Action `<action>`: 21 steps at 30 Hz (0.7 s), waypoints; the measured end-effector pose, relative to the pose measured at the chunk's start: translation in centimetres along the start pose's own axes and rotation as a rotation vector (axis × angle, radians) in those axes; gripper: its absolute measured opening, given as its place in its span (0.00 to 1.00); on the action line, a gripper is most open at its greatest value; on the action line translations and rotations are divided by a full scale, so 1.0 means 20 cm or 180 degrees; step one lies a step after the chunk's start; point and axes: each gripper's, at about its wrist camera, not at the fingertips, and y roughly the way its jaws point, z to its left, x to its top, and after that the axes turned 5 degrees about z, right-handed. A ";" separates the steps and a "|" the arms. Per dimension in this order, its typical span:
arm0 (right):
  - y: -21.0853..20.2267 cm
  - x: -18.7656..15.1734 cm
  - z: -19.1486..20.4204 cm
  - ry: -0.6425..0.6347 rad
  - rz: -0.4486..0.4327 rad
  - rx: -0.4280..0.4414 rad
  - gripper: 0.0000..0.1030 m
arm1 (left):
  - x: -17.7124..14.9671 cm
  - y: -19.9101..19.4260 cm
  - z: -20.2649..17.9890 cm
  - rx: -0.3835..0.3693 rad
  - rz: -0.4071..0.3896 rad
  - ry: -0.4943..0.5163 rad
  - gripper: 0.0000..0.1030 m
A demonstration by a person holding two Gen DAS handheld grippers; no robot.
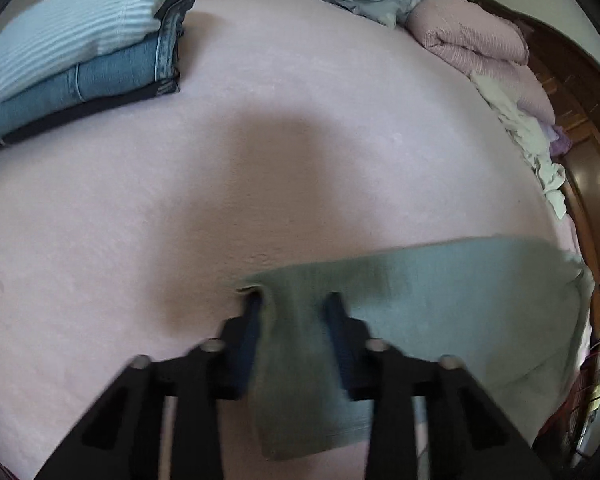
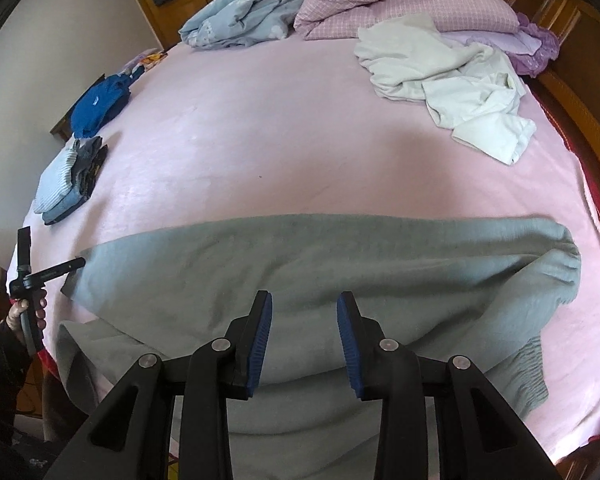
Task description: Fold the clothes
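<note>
A grey-green garment [image 2: 300,260] lies spread across the near part of the pink bed [image 2: 280,140]. Its ribbed cuff end is at the right, and its front hangs over the bed's edge. In the left wrist view my left gripper [image 1: 294,300] is open at the left corner of the garment [image 1: 460,300]. A strip of cloth runs between its fingers, and the hem curls over the left finger [image 1: 252,320]. The right wrist view shows that left gripper [image 2: 76,262] at the corner, held by a hand [image 2: 24,312]. My right gripper [image 2: 304,300] hovers open over the garment's middle, holding nothing.
A stack of folded clothes [image 1: 80,60], striped top on jeans, sits at the left of the bed, with a blue garment [image 2: 100,104] beyond it. Crumpled white clothes [image 2: 460,92] lie at the far right. A light blue duvet [image 2: 252,8] and pink pillows [image 2: 400,4] are at the head.
</note>
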 end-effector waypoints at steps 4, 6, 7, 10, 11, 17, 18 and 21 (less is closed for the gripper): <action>0.00 0.01 0.04 -0.0035 -0.0005 0.0038 0.38 | -0.01 -0.08 -0.02 0.0121 -0.0165 0.0020 0.04; 0.01 0.02 0.06 -0.0074 0.0001 0.0049 0.39 | -0.02 -0.13 -0.04 0.0181 -0.0247 0.0030 0.04; 0.01 0.02 0.07 -0.0094 0.0004 0.0054 0.39 | -0.02 -0.15 -0.04 0.0212 -0.0288 0.0035 0.04; 0.02 0.03 0.09 -0.0119 0.0001 0.0046 0.39 | -0.02 -0.22 -0.06 0.0302 -0.0432 0.0011 0.04; 0.03 0.03 0.09 -0.0126 -0.0001 0.0042 0.39 | -0.02 -0.25 -0.06 0.0332 -0.0492 -0.0020 0.04; 0.13 0.11 0.05 -0.0273 0.0141 0.0085 0.47 | 0.06 -0.34 0.02 0.0411 -0.0607 -0.0067 0.04; 0.16 0.13 0.06 -0.0355 0.0174 0.0050 0.48 | 0.07 -0.34 0.01 0.0430 -0.0613 -0.0046 0.04; 0.27 0.23 0.10 -0.0753 0.0339 0.0024 0.49 | 0.07 -0.33 -0.01 0.0441 -0.0617 -0.0010 0.04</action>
